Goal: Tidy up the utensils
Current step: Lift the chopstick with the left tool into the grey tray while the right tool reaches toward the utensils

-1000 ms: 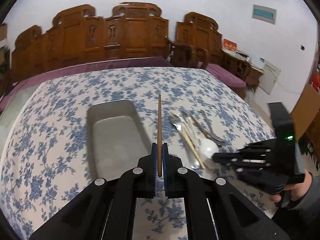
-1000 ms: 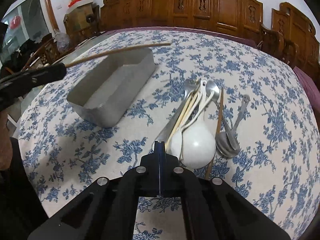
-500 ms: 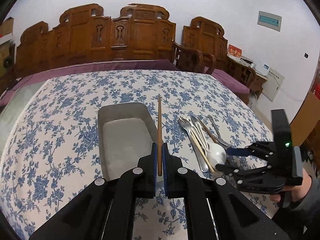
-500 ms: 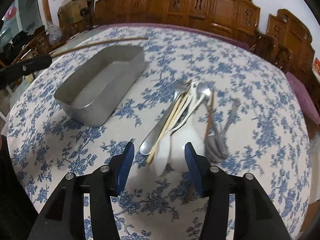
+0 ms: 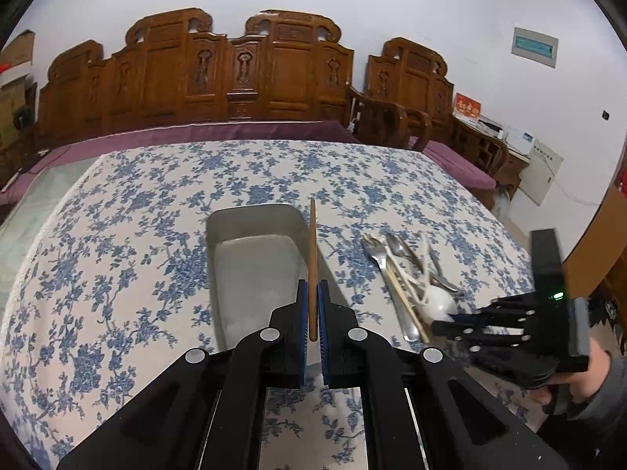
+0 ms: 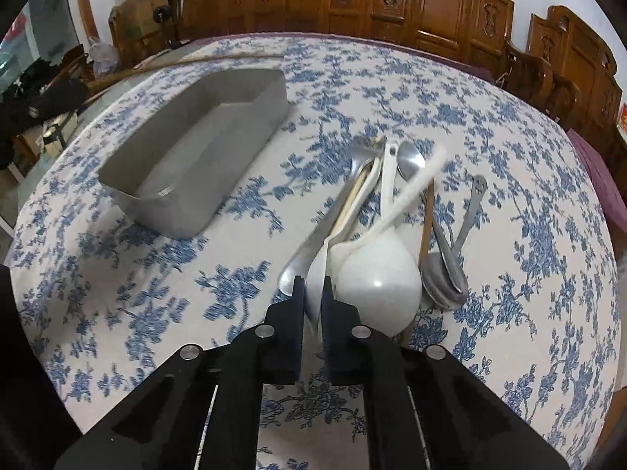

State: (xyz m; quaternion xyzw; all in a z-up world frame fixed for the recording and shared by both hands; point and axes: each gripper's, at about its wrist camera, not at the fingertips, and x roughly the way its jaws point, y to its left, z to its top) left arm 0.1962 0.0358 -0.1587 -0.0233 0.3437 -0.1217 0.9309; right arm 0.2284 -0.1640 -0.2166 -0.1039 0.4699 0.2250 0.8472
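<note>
My left gripper (image 5: 312, 290) is shut on a wooden chopstick (image 5: 312, 246), which points forward over the right rim of the empty metal tray (image 5: 254, 208). The same chopstick (image 6: 203, 58) shows beyond the tray (image 6: 176, 211) in the right wrist view. My right gripper (image 6: 313, 286) is closing at the near end of the utensil pile (image 5: 407, 274). The bowl of a white spoon (image 6: 315, 270) is pinched between its pads. A second white spoon (image 6: 376, 286) beside it has its handle blurred and raised. From the left wrist view the right gripper (image 5: 444, 321) sits at the pile's near end.
Metal spoons (image 6: 444, 274), a metal handle (image 6: 337, 215) and another wooden chopstick (image 6: 427, 219) lie in the pile on the blue-flowered tablecloth (image 6: 156, 313). Carved wooden chairs (image 5: 250, 74) line the far side. A person's hand (image 5: 580, 384) holds the right gripper.
The right gripper opened, dropped onto the near end of the pile and closed on the white spoon's bowl. A white handle has tipped up. The left gripper still holds its chopstick.
</note>
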